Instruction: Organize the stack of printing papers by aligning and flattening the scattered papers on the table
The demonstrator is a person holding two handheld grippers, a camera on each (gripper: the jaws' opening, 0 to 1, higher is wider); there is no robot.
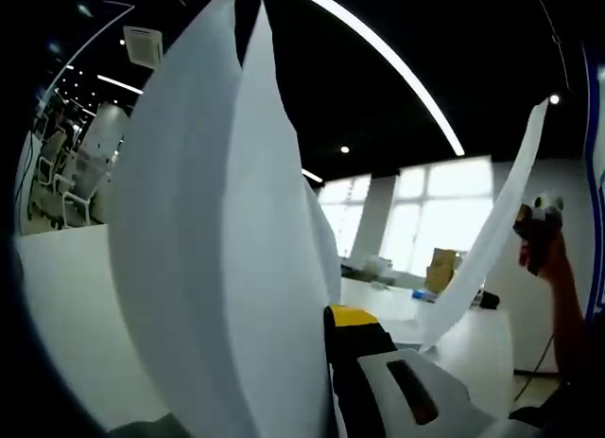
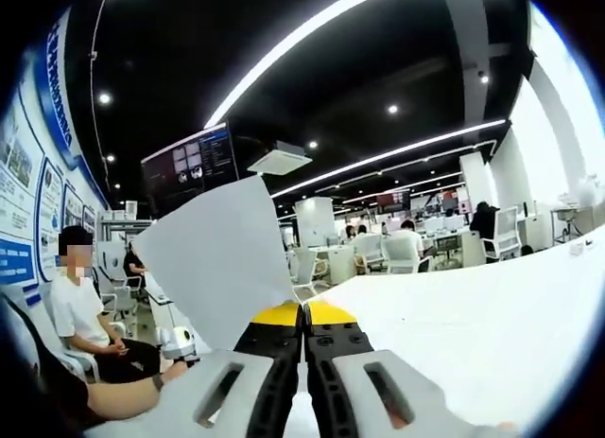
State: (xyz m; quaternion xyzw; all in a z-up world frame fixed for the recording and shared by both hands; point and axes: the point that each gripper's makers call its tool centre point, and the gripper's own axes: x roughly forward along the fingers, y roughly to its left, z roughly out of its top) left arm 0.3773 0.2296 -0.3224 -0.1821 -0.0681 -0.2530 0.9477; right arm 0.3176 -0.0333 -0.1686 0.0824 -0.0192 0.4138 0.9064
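Several sheets of printing paper point(image 1: 227, 230) hang lifted off the table point(image 1: 57, 296), bowed and fanned across the centre of the left gripper view, so I judge the aligning barely begun and the flattening still ahead. The left gripper point(image 1: 333, 362) at the lower centre pinches the sheets' edge. The right gripper point(image 2: 303, 326) sits with jaws pressed together on a sheet corner rising to the upper left of its frame. The left gripper view also catches the other gripper at the right edge; the right gripper view adds seated people point(image 2: 80, 315) lower left.
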